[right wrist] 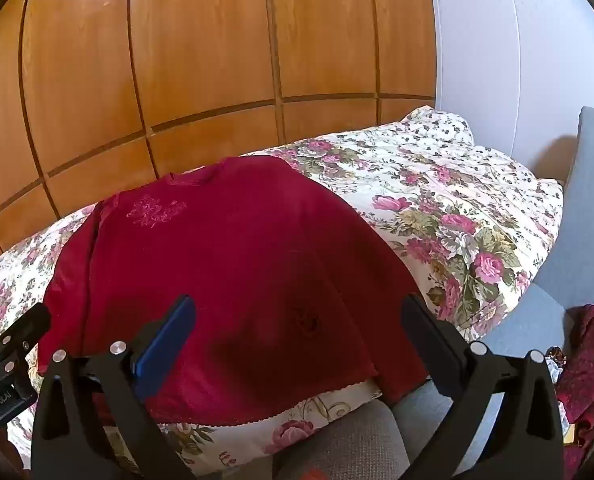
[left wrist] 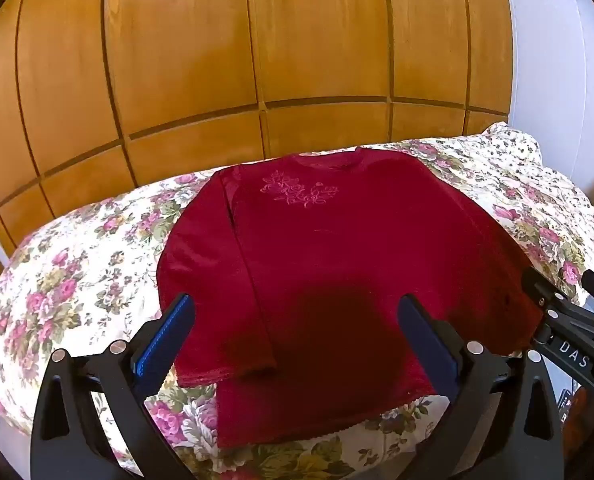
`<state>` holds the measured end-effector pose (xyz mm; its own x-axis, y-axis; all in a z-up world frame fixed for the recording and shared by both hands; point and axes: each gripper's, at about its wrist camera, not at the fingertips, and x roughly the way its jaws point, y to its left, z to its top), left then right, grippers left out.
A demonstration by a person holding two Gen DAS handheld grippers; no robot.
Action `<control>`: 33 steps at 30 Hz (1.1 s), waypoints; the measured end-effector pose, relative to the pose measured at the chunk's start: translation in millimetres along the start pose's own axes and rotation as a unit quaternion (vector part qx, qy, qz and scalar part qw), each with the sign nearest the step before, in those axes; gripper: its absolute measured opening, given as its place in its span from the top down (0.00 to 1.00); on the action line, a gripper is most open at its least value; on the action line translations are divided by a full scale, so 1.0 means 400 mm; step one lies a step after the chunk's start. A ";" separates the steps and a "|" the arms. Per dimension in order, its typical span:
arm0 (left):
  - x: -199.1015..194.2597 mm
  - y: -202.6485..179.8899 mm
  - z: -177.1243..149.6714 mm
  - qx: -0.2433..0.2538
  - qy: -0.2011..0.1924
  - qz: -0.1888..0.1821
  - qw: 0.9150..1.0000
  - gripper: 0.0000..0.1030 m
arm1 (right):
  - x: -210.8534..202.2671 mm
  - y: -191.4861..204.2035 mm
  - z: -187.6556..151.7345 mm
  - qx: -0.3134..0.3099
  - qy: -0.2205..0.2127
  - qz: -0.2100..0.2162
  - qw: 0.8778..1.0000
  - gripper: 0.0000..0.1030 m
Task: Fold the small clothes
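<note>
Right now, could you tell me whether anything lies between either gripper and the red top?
Nothing visible does. The red top lies flat on the floral bedspread, and both the left gripper and the right gripper hover open directly over its near hem.

A dark red long-sleeved top (left wrist: 321,248) (right wrist: 225,256) lies front side up, neckline far, scalloped hem near. Pink floral embroidery (left wrist: 299,193) (right wrist: 156,209) marks its chest. In the left wrist view 1 sleeve (left wrist: 201,280) lies straight down along that side, its cuff near the hem; in the right wrist view the opposite edge drapes off the near edge.
</note>
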<state>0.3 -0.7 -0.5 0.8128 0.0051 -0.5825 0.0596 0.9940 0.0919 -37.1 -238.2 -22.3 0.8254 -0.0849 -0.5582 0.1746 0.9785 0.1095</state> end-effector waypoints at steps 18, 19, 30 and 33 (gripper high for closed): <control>0.006 0.011 -0.019 -0.018 0.011 -0.012 1.000 0.03 | 0.004 0.003 -0.003 -0.006 0.003 -0.002 1.000 0.02; 0.005 0.011 -0.021 -0.018 0.010 -0.012 1.000 0.03 | 0.004 0.002 -0.002 -0.006 0.003 -0.002 1.000 0.02; 0.006 0.000 -0.029 -0.021 0.014 -0.011 1.000 0.03 | 0.007 0.007 -0.005 -0.006 0.007 -0.002 1.000 0.02; 0.012 0.006 -0.026 -0.025 0.021 -0.012 0.999 0.03 | 0.017 0.003 -0.009 -0.003 0.017 -0.001 1.000 0.02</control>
<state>-1.8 2.7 -11.7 0.7860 -0.0160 -0.6180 0.0497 0.9981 0.0373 -33.3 -237.1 -29.1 0.8068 -0.0802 -0.5854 0.1725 0.9795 0.1036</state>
